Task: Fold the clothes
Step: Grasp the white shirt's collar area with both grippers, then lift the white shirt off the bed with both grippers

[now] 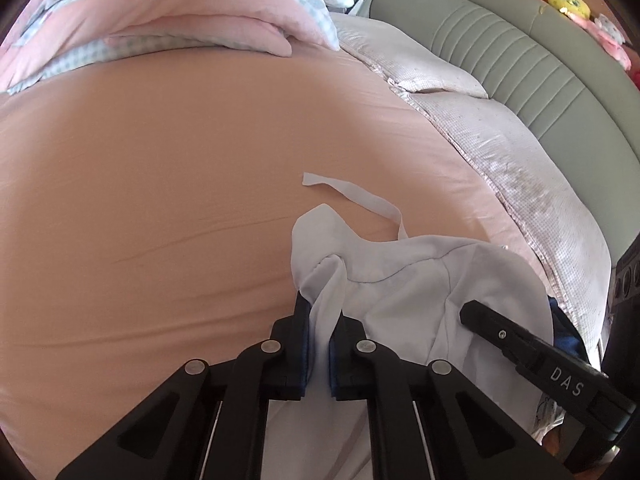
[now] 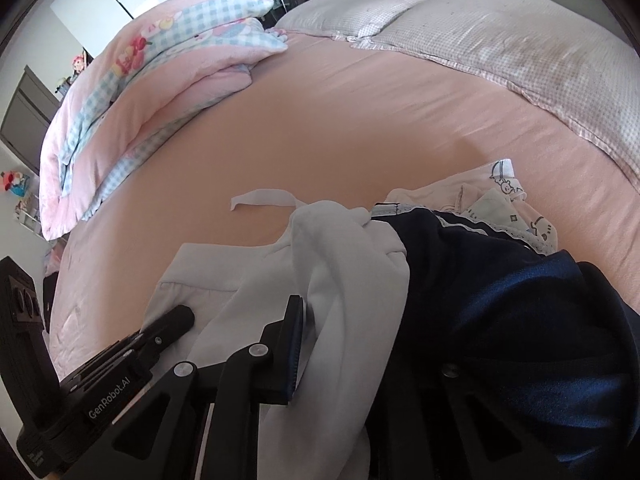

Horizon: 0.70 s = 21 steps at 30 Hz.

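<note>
Two grippers work over a wide bed whose pink sheet [image 1: 168,184] lies smooth and mostly bare. The left gripper [image 1: 319,320] has its jaws pinched on a fold of the white garment [image 1: 400,280], which sits bunched at the near edge, one strap [image 1: 352,194] trailing across the sheet. The right gripper [image 2: 320,332] is closed narrowly on the same white cloth, beside a dark navy garment [image 2: 500,300]. A folded pink-and-checked quilt [image 2: 160,72] lies at the far side, pale pillows [image 1: 500,140] against a grey-green padded headboard [image 1: 520,52].
</note>
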Tool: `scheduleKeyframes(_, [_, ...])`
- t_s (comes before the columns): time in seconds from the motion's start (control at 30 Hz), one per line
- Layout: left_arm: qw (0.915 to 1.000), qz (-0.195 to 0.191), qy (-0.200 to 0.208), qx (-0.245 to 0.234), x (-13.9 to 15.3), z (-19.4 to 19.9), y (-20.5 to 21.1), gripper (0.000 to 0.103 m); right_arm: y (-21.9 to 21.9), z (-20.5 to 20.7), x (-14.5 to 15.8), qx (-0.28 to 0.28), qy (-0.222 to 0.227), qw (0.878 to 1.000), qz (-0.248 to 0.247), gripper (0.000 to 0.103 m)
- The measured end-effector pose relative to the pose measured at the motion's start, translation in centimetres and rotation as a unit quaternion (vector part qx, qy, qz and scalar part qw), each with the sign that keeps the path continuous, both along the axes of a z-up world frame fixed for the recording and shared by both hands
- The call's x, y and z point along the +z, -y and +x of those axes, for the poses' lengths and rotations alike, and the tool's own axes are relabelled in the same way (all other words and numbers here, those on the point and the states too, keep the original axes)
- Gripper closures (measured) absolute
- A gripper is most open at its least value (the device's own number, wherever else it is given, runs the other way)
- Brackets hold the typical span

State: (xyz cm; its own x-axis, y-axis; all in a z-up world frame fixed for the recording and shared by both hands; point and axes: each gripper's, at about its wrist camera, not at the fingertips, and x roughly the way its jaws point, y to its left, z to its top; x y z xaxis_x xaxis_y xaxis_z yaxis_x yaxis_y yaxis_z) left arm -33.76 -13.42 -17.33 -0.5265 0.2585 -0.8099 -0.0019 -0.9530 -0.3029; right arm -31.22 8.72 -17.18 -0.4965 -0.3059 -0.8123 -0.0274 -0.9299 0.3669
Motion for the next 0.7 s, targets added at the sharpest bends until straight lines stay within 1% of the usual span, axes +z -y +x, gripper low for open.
scheduleKeyframes(0.1, [0.9995,0.022,-0.006,0.021,0.6,0.4,1.6,0.097,0.6,0.7,0.6,0.006,-0.012,1.000,0.010,0.090])
scheduleKeyframes(0.23, [0.9977,0.045,-0.019,0.048,1.6,1.6,3.9,0.098,1.3,1.4,1.4,0.012,-0.024,1.000,0.002,0.090])
scheduleKeyframes(0.3, [0.9963,0.056,-0.027,0.059,2.2,2.3,5.1,0.098,2.5,1.6,2.2,0.023,-0.037,0.999,0.017,0.091])
scheduleKeyframes(0.43, [0.9950,0.062,-0.034,0.071,3.0,3.6,7.2,0.098,5.4,2.4,3.3,0.066,-0.065,0.995,0.047,0.092])
scheduleKeyframes(0.5, [0.9945,0.057,-0.040,0.077,3.6,4.2,8.0,0.098,6.7,2.5,3.3,0.082,-0.065,0.993,0.056,0.092])
scheduleKeyframes(0.7, [0.9914,0.054,-0.066,0.099,5.5,6.0,10.8,0.098,8.7,2.7,3.4,0.097,-0.066,0.992,0.044,0.093])
